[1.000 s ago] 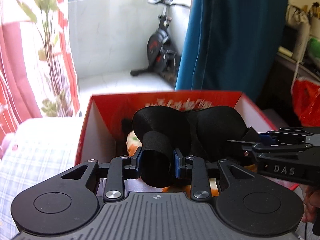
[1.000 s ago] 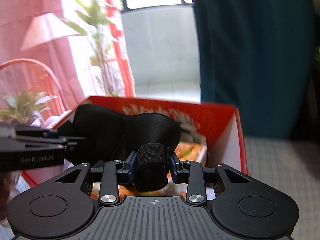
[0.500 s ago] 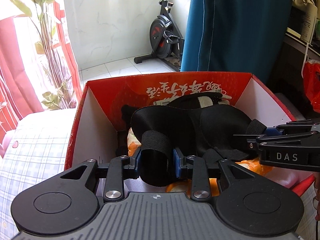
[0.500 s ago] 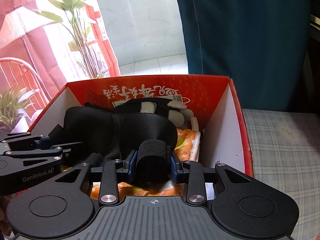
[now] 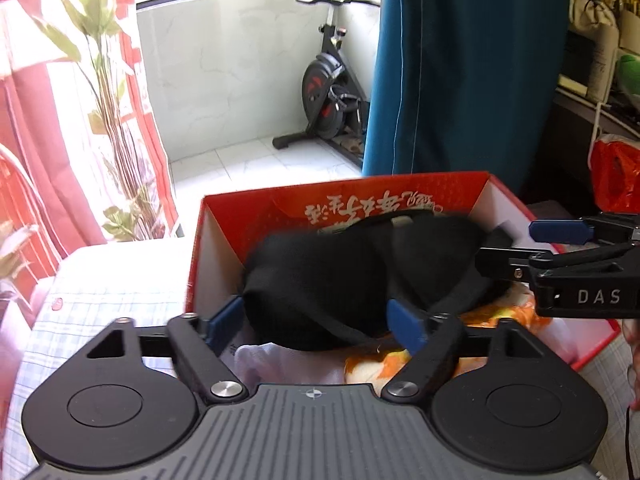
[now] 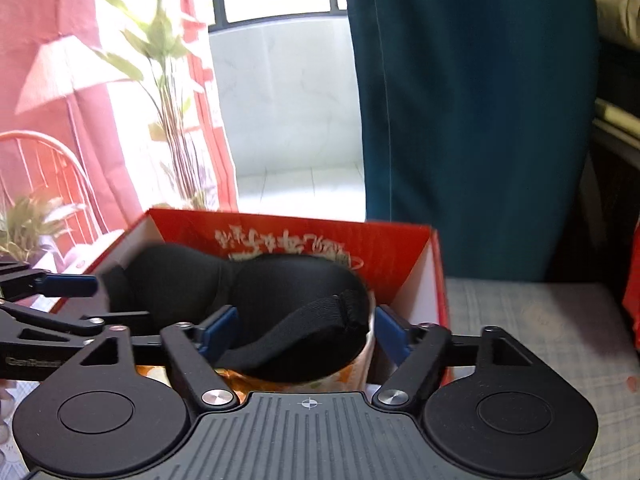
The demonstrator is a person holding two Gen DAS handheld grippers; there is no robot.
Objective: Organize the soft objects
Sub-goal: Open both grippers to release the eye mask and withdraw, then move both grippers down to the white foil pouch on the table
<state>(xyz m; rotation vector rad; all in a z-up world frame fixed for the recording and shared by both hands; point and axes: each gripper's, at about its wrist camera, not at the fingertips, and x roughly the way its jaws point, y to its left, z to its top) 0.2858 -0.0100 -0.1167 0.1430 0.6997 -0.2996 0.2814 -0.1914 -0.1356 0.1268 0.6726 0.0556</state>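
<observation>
A black padded eye mask [image 5: 352, 276] with an elastic strap lies in the red cardboard box [image 5: 360, 196], on top of orange and white soft items [image 5: 496, 316]. My left gripper [image 5: 316, 322] is open, its blue pads either side of the mask's near edge. My right gripper [image 6: 306, 330] is open too, with the mask [image 6: 256, 292] and its strap [image 6: 304, 320] lying loose between the pads. The right gripper also shows in the left wrist view [image 5: 560, 240], open at the mask's right end. The left gripper shows at the left of the right wrist view [image 6: 60, 292].
The box [image 6: 400, 248] stands on a checked cloth surface [image 6: 532, 320]. Beyond it are a blue curtain [image 5: 460, 68], red curtains [image 5: 24, 120], a plant [image 5: 112, 92] and an exercise bike [image 5: 328, 92]. A red bag [image 5: 612, 172] sits at the far right.
Both grippers have opened and let go of the mask's strap ends. The mask has dropped into the box. Both grippers have pulled back and up a little.
</observation>
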